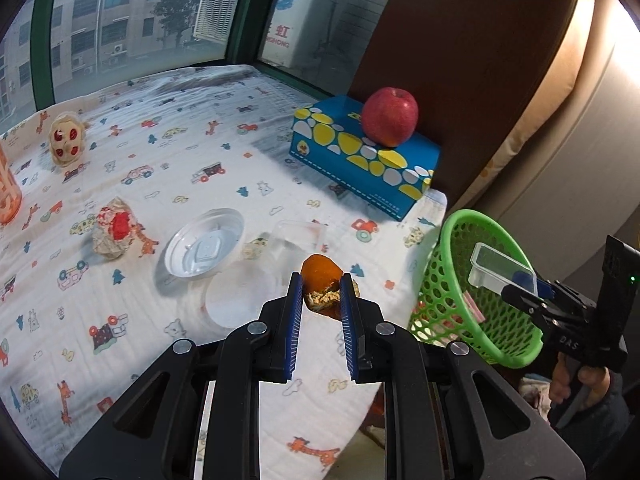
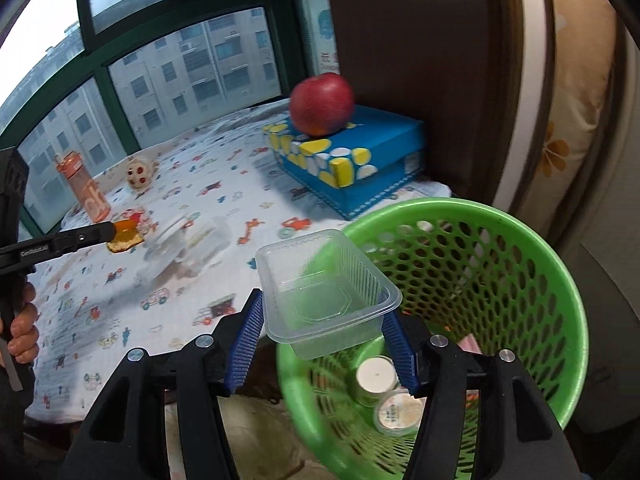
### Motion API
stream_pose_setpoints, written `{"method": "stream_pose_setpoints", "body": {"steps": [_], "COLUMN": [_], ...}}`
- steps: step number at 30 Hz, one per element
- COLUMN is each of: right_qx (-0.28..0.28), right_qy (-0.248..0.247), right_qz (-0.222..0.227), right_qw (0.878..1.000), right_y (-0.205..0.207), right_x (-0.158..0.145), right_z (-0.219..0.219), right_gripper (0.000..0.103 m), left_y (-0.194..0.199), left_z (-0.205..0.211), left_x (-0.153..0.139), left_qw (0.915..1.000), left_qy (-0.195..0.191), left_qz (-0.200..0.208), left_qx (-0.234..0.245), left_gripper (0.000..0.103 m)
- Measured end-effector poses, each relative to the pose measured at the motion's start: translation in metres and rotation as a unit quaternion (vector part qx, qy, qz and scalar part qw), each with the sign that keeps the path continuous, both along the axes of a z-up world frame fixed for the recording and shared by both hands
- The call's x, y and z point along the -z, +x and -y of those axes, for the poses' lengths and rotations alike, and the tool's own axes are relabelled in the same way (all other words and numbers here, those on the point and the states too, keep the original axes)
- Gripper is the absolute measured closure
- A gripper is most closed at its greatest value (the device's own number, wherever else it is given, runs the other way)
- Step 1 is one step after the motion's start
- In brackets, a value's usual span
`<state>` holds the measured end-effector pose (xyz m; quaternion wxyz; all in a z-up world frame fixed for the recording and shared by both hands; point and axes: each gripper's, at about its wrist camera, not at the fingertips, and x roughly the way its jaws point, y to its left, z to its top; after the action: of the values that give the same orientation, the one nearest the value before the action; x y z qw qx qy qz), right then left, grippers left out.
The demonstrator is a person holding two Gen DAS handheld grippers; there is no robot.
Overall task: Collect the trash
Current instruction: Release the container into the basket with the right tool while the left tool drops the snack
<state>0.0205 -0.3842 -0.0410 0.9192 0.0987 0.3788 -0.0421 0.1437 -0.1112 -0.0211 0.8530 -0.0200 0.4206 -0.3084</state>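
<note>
Gripping a piece of orange peel (image 1: 322, 286) between its blue pads, our left gripper (image 1: 320, 300) holds it above the patterned cloth (image 1: 140, 152) near the table's front edge. Our right gripper (image 2: 324, 340) is clamped on a clear rectangular plastic tray (image 2: 326, 300), held over the rim of the green mesh basket (image 2: 520, 280), which sits just off the table's right edge. Inside the basket we see two small round white containers (image 2: 384, 392). On the cloth lie a clear round lid (image 1: 204, 244), two crumpled wrappers (image 1: 114, 232) and an orange bottle (image 2: 86, 192). Farther back, a red apple (image 1: 390, 116) rests on a blue tissue box (image 1: 360, 160), with windows behind
</note>
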Motion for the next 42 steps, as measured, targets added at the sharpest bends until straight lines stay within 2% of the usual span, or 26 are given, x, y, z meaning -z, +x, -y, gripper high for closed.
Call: {"method": "stream_pose_setpoints", "body": {"steps": [6, 10, 24, 34, 36, 38, 40, 42], "right_qx": [0.077, 0.106, 0.132, 0.152, 0.153, 0.154, 0.152, 0.148], "right_qy": [-0.007, -0.001, 0.022, 0.036, 0.039, 0.044, 0.046, 0.048], "right_qz": [-0.022, -0.024, 0.02, 0.039, 0.04, 0.042, 0.044, 0.044], "right_qw": [0.997, 0.994, 0.991, 0.987, 0.987, 0.986, 0.986, 0.987], "right_y": [-0.009, -0.015, -0.057, -0.08, -0.081, -0.082, -0.083, -0.082], "right_x": [0.015, 0.021, 0.001, -0.006, -0.005, -0.005, -0.006, -0.006], "right_z": [0.053, 0.075, 0.096, 0.114, 0.115, 0.116, 0.114, 0.111], "right_gripper": [0.045, 0.035, 0.032, 0.031, 0.031, 0.031, 0.031, 0.031], "left_y": [-0.009, -0.013, -0.038, -0.055, -0.058, -0.058, -0.06, -0.062], "left_z": [0.04, 0.065, 0.161, 0.203, 0.208, 0.209, 0.208, 0.205], "left_x": [-0.006, -0.008, 0.006, 0.028, 0.03, 0.031, 0.03, 0.026], "left_qw": [0.9993, 0.9982, 0.989, 0.9811, 0.9796, 0.979, 0.979, 0.9795], "left_qy": [0.004, 0.006, 0.025, 0.035, 0.032, 0.028, 0.023, 0.021], "left_qz": [0.003, 0.004, -0.02, -0.055, -0.06, -0.066, -0.064, -0.06], "left_qx": [0.038, 0.059, 0.145, 0.183, 0.189, 0.191, 0.192, 0.191], "left_gripper": [0.085, 0.085, 0.085, 0.084, 0.082, 0.069, 0.061, 0.059]}}
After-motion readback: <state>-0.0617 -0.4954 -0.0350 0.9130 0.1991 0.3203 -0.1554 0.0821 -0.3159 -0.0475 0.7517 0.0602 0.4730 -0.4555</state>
